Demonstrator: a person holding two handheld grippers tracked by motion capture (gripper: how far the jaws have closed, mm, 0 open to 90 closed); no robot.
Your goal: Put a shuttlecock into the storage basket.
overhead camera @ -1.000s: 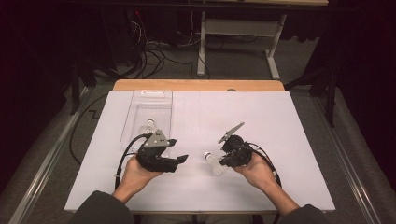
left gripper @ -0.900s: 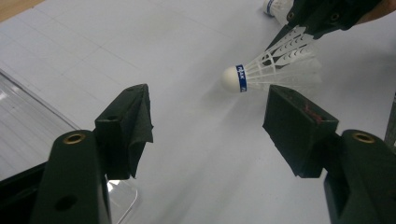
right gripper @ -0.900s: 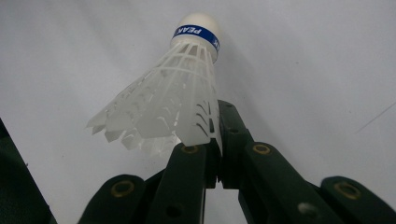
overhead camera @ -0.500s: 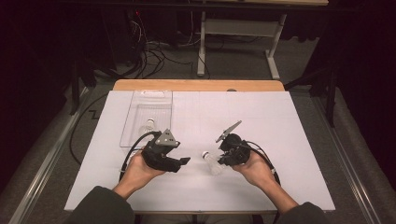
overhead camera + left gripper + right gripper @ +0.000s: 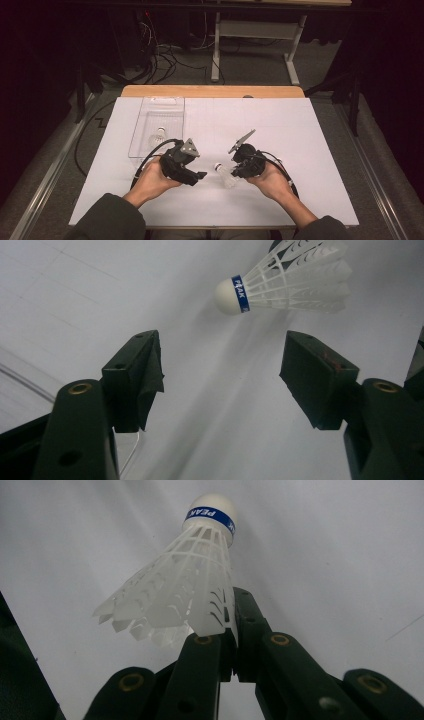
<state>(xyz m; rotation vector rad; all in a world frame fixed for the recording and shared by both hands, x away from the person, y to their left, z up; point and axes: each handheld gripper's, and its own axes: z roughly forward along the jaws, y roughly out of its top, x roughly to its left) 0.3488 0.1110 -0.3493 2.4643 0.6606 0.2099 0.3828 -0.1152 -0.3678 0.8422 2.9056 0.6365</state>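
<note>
White sheeting covers the table point(image 5: 320, 150), with a strip of bare wood along the far edge. The right half of the sheet lies open, and so does the middle stretch between the far edge and the two grippers. Dark floor and cables lie beyond the far edge.

The right gripper point(image 5: 239, 168) sits near the middle of the near half, its jaws closed on the skirt edge of a white plastic shuttlecock point(image 5: 224, 173). In the right gripper view the shuttlecock point(image 5: 185, 580) runs lengthwise away from the jaws, cork tip with its blue band leading. In the high view that tip points left and slightly far, toward the left gripper point(image 5: 197, 176).

The left gripper's jaws stand wide with nothing between them; in the left gripper view the shuttlecock point(image 5: 285, 282) hangs just beyond them, cork facing in.

A clear plastic tray point(image 5: 150, 107) lies at the far left, holding a second shuttlecock point(image 5: 159, 135) near its near end.
</note>
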